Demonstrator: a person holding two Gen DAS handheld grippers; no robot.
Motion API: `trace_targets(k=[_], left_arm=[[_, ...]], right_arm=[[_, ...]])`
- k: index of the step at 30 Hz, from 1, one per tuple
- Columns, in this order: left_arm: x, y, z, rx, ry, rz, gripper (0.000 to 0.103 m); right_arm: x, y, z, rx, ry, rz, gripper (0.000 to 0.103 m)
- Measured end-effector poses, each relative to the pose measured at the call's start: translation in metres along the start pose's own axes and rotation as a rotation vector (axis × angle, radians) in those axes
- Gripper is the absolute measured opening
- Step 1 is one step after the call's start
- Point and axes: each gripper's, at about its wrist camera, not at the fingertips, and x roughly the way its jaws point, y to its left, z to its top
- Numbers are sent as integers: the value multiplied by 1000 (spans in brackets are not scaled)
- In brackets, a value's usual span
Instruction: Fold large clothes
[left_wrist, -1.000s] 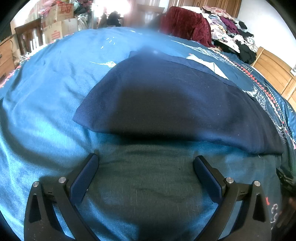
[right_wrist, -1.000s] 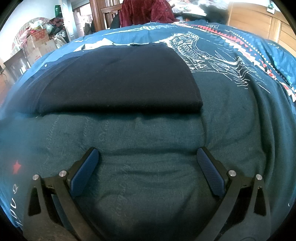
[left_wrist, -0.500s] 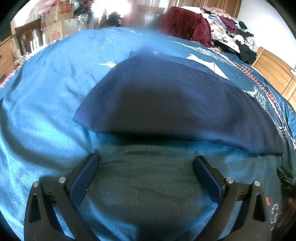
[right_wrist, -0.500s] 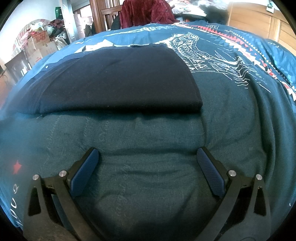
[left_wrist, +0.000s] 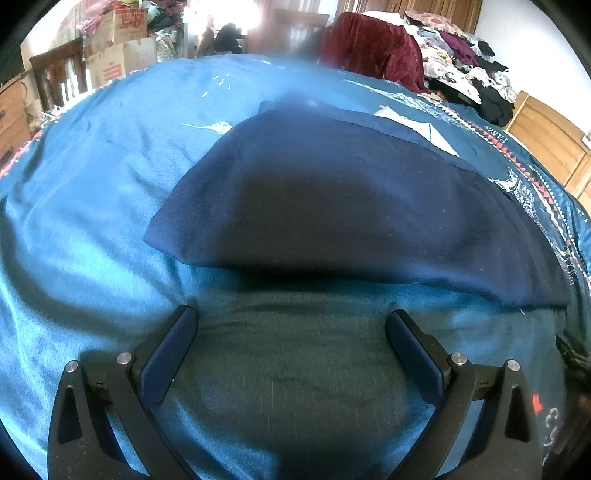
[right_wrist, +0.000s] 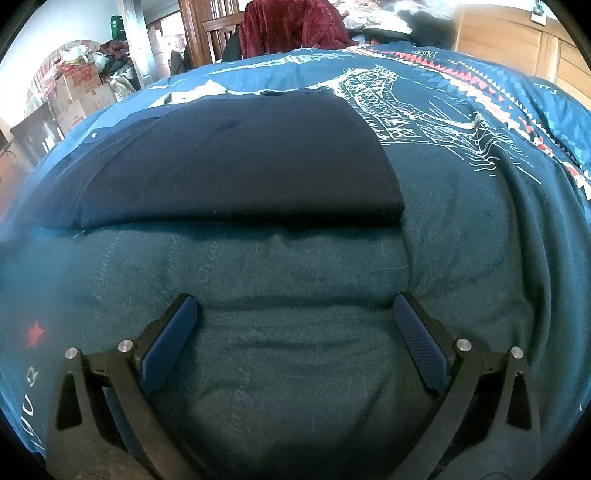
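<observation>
Both claws are spread wide with nothing between their blue pads: the left gripper (left_wrist: 291, 325) hangs low over the teal bedspread (left_wrist: 92, 206), and the right gripper (right_wrist: 295, 314) does likewise over a darker stretch of the same cover (right_wrist: 480, 258), each tipped forward and pointing across the bed toward the garment. Ahead of both lies the folded navy garment (left_wrist: 351, 206), flat on the bedspread, its near folded edge just beyond the fingertips and not touching them; in the right wrist view the same garment (right_wrist: 240, 162) shows a squared right corner and a smooth top. Writing is scarce and mostly unreadable: pale script curves across the cover in front of the right gripper, too faint to make out, a red star (right_wrist: 35, 332) sits at the left with pale letters below it, and small white lettering near the patterned border (right_wrist: 461, 74) is too small to read. A white line drawing (right_wrist: 406, 107) spreads just right of the garment. Cardboard boxes (left_wrist: 122, 44) with red printing, illegible, stand beyond the bed, beside a dark red cloth (left_wrist: 369, 48) draped at the far edge.
</observation>
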Motion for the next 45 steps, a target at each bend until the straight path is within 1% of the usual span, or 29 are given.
trace_targets(k=[6, 17, 45], left_arm=[[2, -2, 0, 9, 2, 18, 103], [3, -3, 1, 15, 5, 28, 103], [4, -2, 1, 17, 6, 30, 103]], right_arm=[[0, 0, -1, 0, -1, 0, 103], [1, 0, 1, -4, -2, -5, 103], [2, 2, -1, -1, -3, -2, 103]])
